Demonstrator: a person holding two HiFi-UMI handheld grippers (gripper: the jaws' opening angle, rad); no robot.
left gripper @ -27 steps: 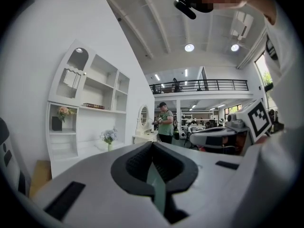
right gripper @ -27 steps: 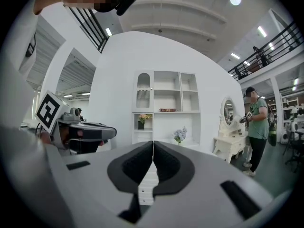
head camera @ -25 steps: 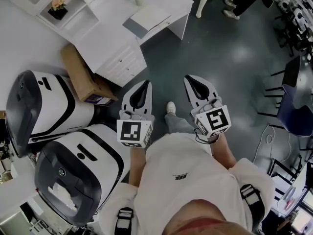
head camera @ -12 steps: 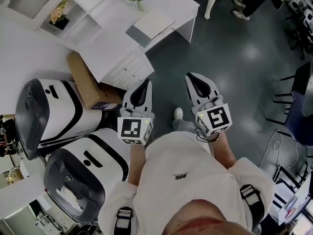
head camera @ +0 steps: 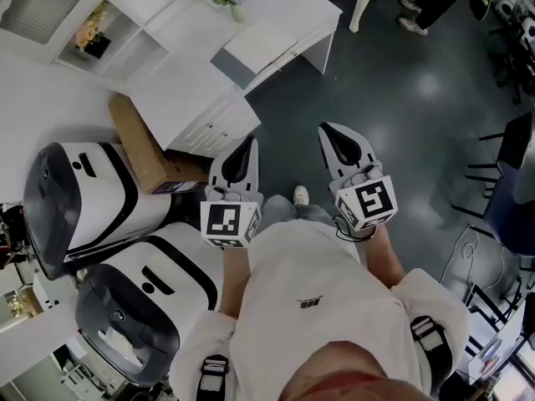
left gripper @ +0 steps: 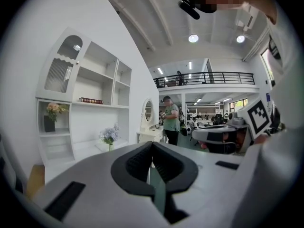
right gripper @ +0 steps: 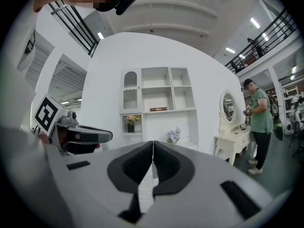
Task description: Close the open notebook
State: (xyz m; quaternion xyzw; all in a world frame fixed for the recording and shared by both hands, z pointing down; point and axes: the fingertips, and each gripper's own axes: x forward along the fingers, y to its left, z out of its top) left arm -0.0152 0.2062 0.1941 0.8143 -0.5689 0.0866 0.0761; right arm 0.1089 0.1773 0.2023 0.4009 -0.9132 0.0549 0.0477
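Barely shifted since before, left tool [head camera: 247,146] and right tool [head camera: 328,134] hang clenched, empty, over open dark grey floor [head camera: 393,115], short of the white desk's [head camera: 180,78] edge and its white notebook [head camera: 259,40].

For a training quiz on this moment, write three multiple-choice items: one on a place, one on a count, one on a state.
1. Where does the notebook lie?
A on the white desk; B on the floor; C on a chair.
2. How many white-and-black machines stand at the person's left?
A one; B two; C four.
3. How do the left gripper's jaws stand?
A wide apart; B shut on the notebook; C together, empty.

Answers: 1 A, since it rests flat on the desktop; 2 B, since the head view shows two side by side; 3 C, since the left gripper view shows the pads meeting with nothing between them.
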